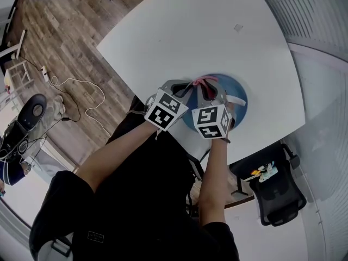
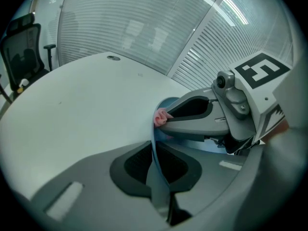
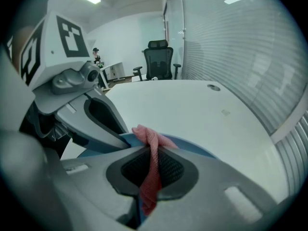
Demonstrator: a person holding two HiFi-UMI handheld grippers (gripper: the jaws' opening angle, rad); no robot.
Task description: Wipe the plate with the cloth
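Blue plate (image 1: 232,87) sits at the near edge of the white desk (image 1: 190,31), right in front of the person. Left gripper (image 2: 155,153) has its fingers (image 2: 137,165) pinched narrow onto the plate's rim, and you can see the thin blue edge running straight between them. Right gripper (image 3: 151,155) is just beside it, fingers (image 3: 175,170) closed on a pink mesh cloth (image 3: 154,172) that runs through the grip and bunches up over the plate's rim. Both point steeply down, close together. Black office chair (image 3: 159,61) stands at the desk's far side, and a white cable (image 1: 81,91) lies on the wood floor (image 1: 70,37).
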